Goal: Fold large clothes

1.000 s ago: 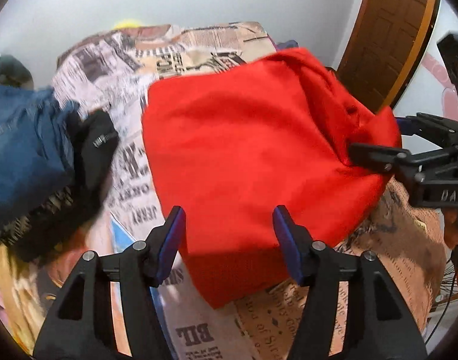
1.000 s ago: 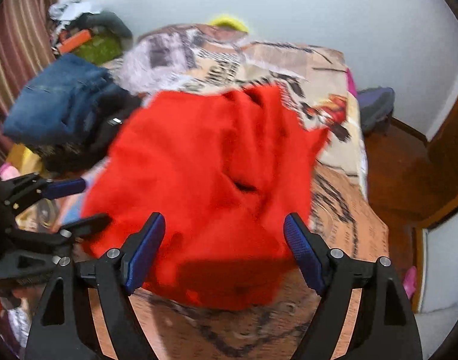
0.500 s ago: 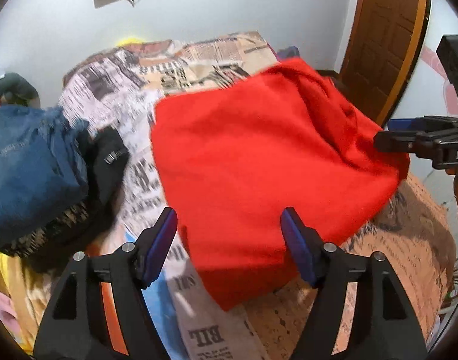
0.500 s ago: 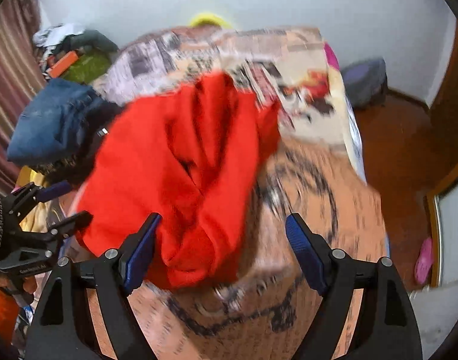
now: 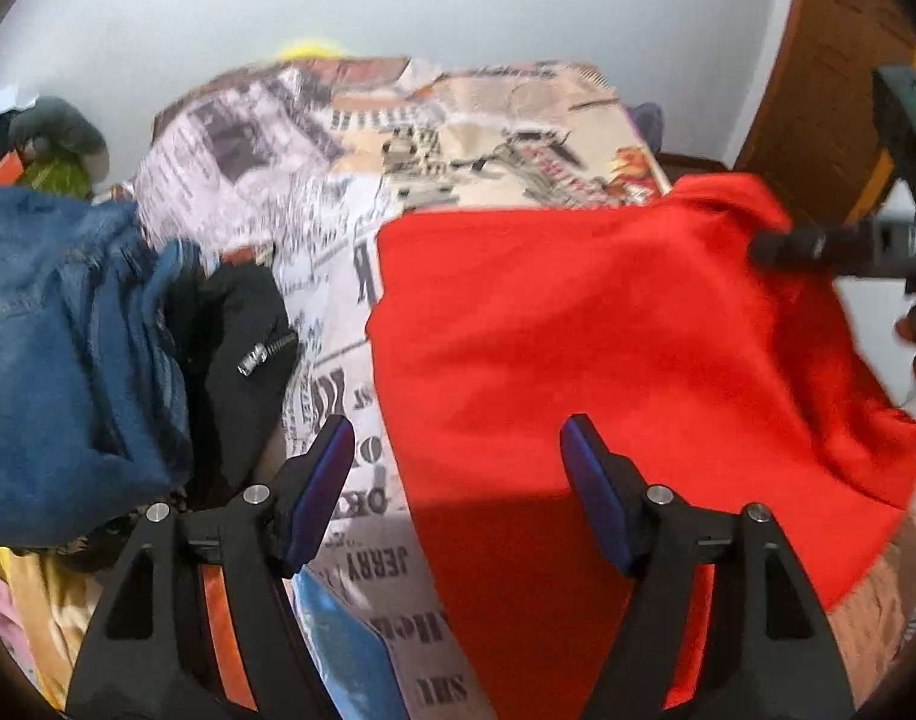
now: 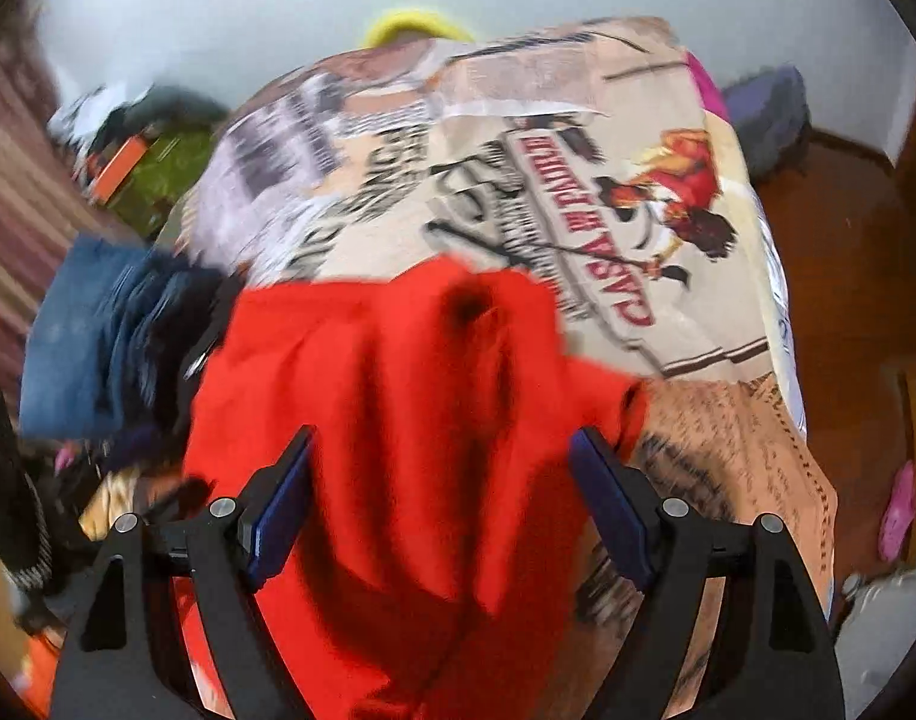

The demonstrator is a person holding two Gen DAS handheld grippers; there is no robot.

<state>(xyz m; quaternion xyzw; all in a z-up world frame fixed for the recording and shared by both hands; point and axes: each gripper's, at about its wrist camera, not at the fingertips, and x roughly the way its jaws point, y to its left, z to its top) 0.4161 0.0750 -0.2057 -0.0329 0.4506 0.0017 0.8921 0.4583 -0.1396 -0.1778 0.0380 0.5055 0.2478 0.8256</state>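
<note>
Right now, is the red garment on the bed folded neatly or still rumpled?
Still rumpled. The red garment lies loosely spread on the bed, with ridges and a bunched far corner in the right wrist view, not squared into a flat fold.

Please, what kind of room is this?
Most likely a bedroom: a bed under a newspaper-print cover holds a red garment, folded jeans lie beside it, and a wooden door stands behind.

My right-wrist view is motion-blurred: the red garment (image 6: 410,420) shows no readable folds, and its near end runs off the bottom edge. In my left-wrist view, the right gripper (image 5: 841,246) is cut off by the picture's edge; its jaws cannot be read there. The blue denim (image 5: 56,360) is cropped at left.
</note>
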